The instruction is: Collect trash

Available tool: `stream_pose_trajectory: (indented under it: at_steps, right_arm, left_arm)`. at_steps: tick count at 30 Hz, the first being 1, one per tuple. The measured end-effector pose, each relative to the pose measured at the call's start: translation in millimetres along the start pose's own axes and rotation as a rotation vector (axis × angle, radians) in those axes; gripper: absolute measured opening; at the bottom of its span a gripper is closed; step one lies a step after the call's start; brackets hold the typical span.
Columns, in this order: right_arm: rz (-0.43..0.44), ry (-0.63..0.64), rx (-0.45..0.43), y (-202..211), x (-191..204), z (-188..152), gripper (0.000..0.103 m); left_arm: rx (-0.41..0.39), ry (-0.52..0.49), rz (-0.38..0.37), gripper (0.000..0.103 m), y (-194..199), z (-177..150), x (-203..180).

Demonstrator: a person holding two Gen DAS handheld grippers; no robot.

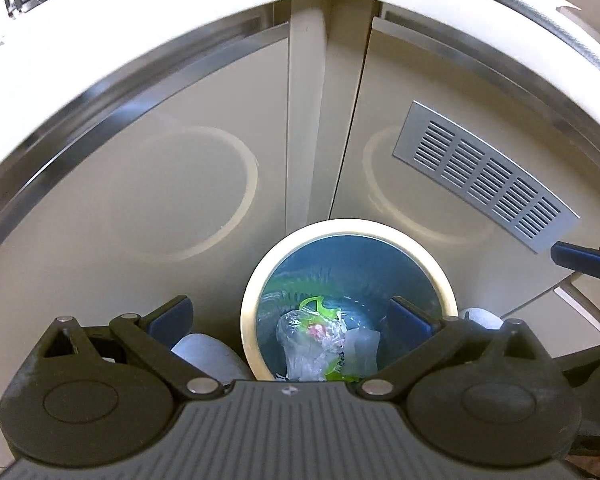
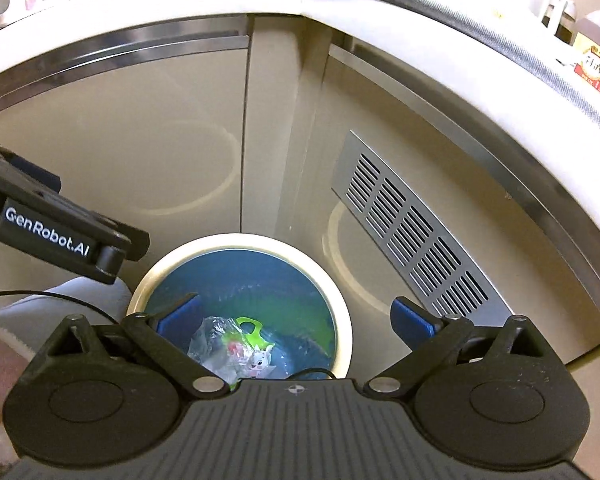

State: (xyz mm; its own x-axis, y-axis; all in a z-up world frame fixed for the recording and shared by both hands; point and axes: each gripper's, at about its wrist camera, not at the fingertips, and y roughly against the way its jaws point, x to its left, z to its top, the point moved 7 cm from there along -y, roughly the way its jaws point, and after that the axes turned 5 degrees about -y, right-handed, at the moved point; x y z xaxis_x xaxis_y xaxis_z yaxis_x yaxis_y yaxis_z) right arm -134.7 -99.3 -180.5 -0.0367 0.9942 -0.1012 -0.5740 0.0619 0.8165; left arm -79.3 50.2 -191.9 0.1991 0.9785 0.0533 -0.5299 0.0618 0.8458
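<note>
Trash (image 1: 324, 340) lies at the bottom of the round bin (image 1: 252, 300), a crumpled clear wrapper with a green plastic piece and a bit of red showing through it. I see the bin has a cream rim and a blue liner bag (image 1: 340, 264), and it stands on the floor in the corner where two beige cabinet doors (image 1: 160, 152) meet. My left gripper (image 1: 290, 316) hangs above the bin's mouth with its jaws spread wide and nothing between its blue pads. My right gripper (image 2: 296, 320) is likewise spread and empty, its left pad over the bin opening and its right pad outside the rim. From the right wrist view I can pick out a small white rabbit figure on the wrapper. A slotted metal vent grille (image 1: 484, 176) sits on the right-hand door, above and beside the bin.
</note>
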Motion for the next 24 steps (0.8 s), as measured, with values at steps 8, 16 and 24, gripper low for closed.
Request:
stream_pose_trajectory:
  at_steps: [8,16,24]
  right_arm:
    - [-0.002,0.008,-0.011,-2.4,-0.1,-2.7,0.1]
    - [-0.004,-0.001,0.001,-9.8,-0.1,-2.4,0.101]
    - [-0.022,-0.021,-0.033,-4.8,-3.9,0.2,0.101]
  left_arm:
    - [-0.031,-0.04,0.007,0.103,0.8,-0.2,-6.4]
    - [-0.047,-0.083,0.021,0.103,2.3,2.1,-11.0]
    - [-0.137,-0.104,0.073,0.103,22.1,8.3,-7.6]
